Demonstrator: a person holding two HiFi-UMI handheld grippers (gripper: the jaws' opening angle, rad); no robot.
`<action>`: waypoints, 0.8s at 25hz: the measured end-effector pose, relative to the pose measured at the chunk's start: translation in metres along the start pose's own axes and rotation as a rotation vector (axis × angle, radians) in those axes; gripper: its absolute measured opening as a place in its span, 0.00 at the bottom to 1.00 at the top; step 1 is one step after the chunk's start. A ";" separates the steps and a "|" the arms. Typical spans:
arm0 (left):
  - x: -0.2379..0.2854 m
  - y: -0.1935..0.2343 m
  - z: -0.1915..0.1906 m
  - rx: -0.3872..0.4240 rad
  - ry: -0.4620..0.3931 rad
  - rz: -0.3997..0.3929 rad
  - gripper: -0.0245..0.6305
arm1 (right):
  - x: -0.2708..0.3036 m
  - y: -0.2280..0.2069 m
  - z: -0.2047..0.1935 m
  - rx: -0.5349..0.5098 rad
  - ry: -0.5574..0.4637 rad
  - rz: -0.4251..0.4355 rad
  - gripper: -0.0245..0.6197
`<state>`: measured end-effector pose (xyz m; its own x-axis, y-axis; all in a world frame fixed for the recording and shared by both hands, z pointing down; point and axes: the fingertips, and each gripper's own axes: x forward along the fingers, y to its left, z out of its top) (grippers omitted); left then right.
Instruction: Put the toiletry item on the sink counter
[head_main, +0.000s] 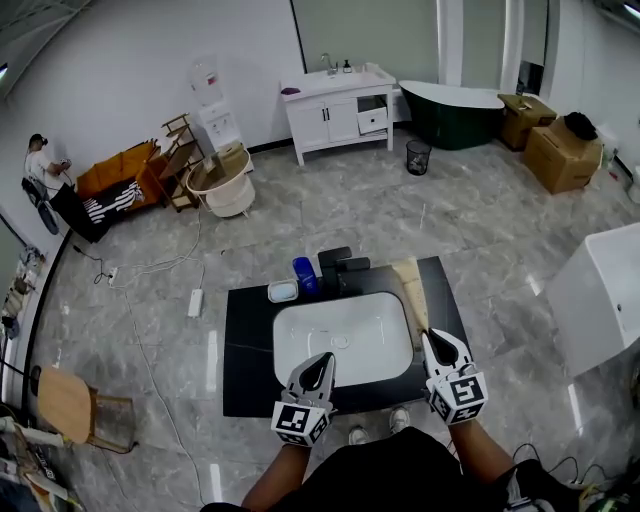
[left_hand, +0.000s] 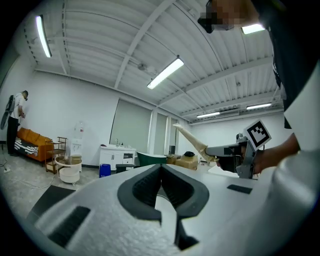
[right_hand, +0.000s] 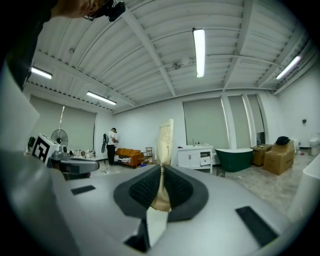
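Observation:
A long cream tube, the toiletry item (head_main: 412, 290), sticks forward from my right gripper (head_main: 441, 341), which is shut on its crimped end. The tube hangs over the right side of the black sink counter (head_main: 245, 350), beside the white basin (head_main: 343, 338). In the right gripper view the tube (right_hand: 165, 135) rises from between the closed jaws (right_hand: 161, 186). My left gripper (head_main: 322, 363) hovers at the basin's front left edge, shut with nothing in it (left_hand: 161, 172). From the left gripper view the tube (left_hand: 192, 140) and right gripper (left_hand: 235, 152) show to the right.
A white soap dish (head_main: 283, 291), a blue cup (head_main: 305, 275) and black items (head_main: 340, 268) stand at the counter's back. A white block (head_main: 600, 295) stands at right. Farther off are a white vanity (head_main: 338, 105), a green tub (head_main: 455, 110), a bin (head_main: 419, 157) and boxes (head_main: 560, 150).

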<state>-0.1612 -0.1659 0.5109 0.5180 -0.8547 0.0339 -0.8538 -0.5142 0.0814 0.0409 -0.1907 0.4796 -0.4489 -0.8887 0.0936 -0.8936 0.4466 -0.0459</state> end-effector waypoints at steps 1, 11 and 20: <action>0.005 0.000 -0.002 -0.004 0.004 -0.001 0.05 | 0.001 -0.006 -0.003 0.005 0.009 -0.012 0.08; 0.057 -0.010 -0.015 -0.027 0.030 -0.012 0.05 | 0.019 -0.069 -0.040 0.042 0.095 -0.102 0.08; 0.071 -0.019 -0.022 -0.017 0.058 -0.017 0.05 | 0.033 -0.101 -0.097 0.078 0.228 -0.149 0.08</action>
<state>-0.1077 -0.2151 0.5335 0.5353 -0.8399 0.0896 -0.8439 -0.5272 0.0996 0.1166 -0.2550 0.5841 -0.3084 -0.8937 0.3260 -0.9511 0.2952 -0.0906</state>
